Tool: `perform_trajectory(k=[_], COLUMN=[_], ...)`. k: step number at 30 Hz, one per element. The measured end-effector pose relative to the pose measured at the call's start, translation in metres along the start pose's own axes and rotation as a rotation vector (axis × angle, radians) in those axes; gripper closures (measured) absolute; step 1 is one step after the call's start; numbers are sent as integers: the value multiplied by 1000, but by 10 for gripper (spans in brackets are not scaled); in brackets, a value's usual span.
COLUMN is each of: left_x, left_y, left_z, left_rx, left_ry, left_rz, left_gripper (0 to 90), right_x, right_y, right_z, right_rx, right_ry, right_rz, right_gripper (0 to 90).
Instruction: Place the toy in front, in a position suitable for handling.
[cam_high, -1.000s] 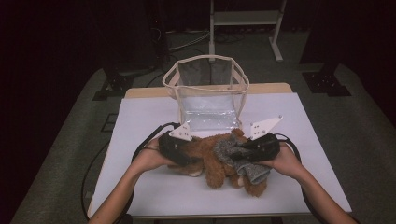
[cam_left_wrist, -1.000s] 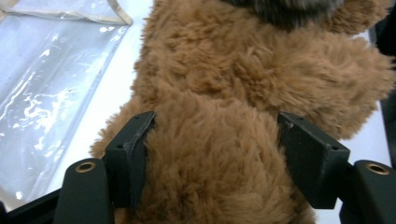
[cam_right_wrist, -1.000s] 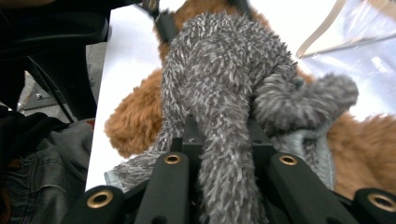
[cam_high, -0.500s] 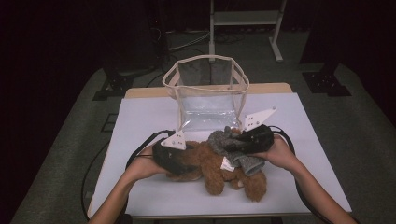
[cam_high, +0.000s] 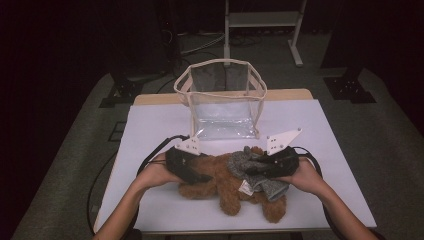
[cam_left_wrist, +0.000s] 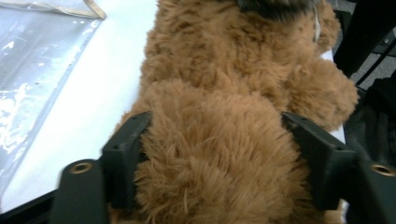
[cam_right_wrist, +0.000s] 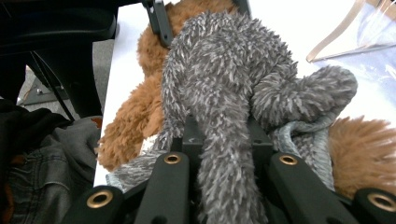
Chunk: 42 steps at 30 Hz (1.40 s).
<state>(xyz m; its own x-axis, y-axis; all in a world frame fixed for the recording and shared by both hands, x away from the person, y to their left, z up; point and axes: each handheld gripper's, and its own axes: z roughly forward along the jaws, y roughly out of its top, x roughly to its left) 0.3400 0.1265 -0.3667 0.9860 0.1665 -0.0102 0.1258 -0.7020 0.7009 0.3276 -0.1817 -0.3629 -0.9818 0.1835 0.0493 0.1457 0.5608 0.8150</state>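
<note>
A brown plush bear (cam_high: 220, 186) lies on the white table (cam_high: 150, 130) in front of me. A grey fuzzy cloth piece (cam_high: 239, 161) sits over the bear's right part. In the high view my left gripper (cam_high: 199, 175) grips the bear's left end. In the left gripper view its fingers (cam_left_wrist: 125, 145) press into the brown fur (cam_left_wrist: 219, 84) on both sides. My right gripper (cam_high: 254, 170) is shut on the grey cloth (cam_right_wrist: 219, 70), a strand of which runs down between its jaws (cam_right_wrist: 219, 140). Brown fur (cam_right_wrist: 133, 116) shows beneath the cloth.
A clear plastic bag with a beige rim (cam_high: 220, 82) stands open just behind the bear; its wall appears in the left gripper view (cam_left_wrist: 37, 60). The table's front edge (cam_high: 240, 230) is close to the bear. A metal stand (cam_high: 260, 20) is on the dark floor beyond.
Both hands have shifted a little around the bear. The grey cloth now lies higher across the bear's middle than a second ago. Both grips have held.
</note>
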Motion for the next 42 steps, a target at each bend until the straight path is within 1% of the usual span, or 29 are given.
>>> perform_trajectory(k=[2,5,6,7,8,9,12,15,16,17,20,21,22,23,24,26,27,28,30,32,33,36,37,40,41,42], left_x=[-2,-11,-11,-14,-17,-20,-21,-21,-20,-20,-19,-17,-17,-15,-15,-9,-8,-6,-7,-10,-11,-12,-12,-12,-12,-11], left_y=[-1,-2,-2,-2,-3,-4,-7,-7,-6,-5,-5,-6,-6,-9,-9,-18,-21,-25,-28,-29,-29,-29,-28,-28,-28,-28], left_z=[0,-2,-2,-2,-3,-5,-7,-9,-10,-11,-14,-17,-17,-20,-20,-19,-18,-16,-15,-12,-11,-10,-11,-11,-12,-12], left_rx=[2,5,5,8,13,16,-7,-27,-26,-25,-26,-14,-14,-4,-4,11,9,-3,-18,-19,-12,-3,10,14,11,9], left_ry=[-2,2,2,6,9,16,14,19,29,33,42,56,56,65,65,42,31,16,12,9,10,13,24,31,33,35], left_rz=[4,27,27,41,53,58,56,54,57,54,54,42,42,15,15,-43,-54,-71,-67,-61,-54,-56,-48,-46,-44,-45], left_gripper=[309,315,315,315,314,309,304,271,257,231,193,178,150,124,115,88,91,104,184,244,255,275,287,299,298,297], right_x=[0,-2,-2,-2,-2,0,1,4,4,5,5,6,6,6,6,6,7,7,7,6,6,6,7,7,8,8], right_y=[9,21,23,23,27,29,25,16,14,11,8,6,6,4,3,2,2,2,3,5,7,11,12,11,8,7], right_z=[-3,-6,-5,-5,-3,1,4,3,3,2,1,0,0,0,-1,-1,-1,-1,-1,-1,-1,0,0,-1,-3,-4], right_rx=[-2,-21,-23,-23,-25,-15,-12,-12,-12,-13,-16,-20,-20,-24,-23,-25,-25,-25,-17,-7,-5,4,4,-2,-13,-14], right_ry=[-4,-19,-21,-21,-22,-19,-7,-9,-10,-13,-17,-18,-18,-20,-19,-16,-16,-16,-19,-20,-20,-22,-23,-24,-23,-26], right_rz=[-14,-29,-31,-31,-42,-53,-49,-38,-37,-30,-24,-22,-22,-18,-18,-14,-14,-14,-19,-21,-21,-29,-29,-32,-24,-27], right_gripper=[750,750,750,750,750,749,749,749,750,749,750,749,749,749,750,749,749,749,749,749,749,749,749,749,748,748])
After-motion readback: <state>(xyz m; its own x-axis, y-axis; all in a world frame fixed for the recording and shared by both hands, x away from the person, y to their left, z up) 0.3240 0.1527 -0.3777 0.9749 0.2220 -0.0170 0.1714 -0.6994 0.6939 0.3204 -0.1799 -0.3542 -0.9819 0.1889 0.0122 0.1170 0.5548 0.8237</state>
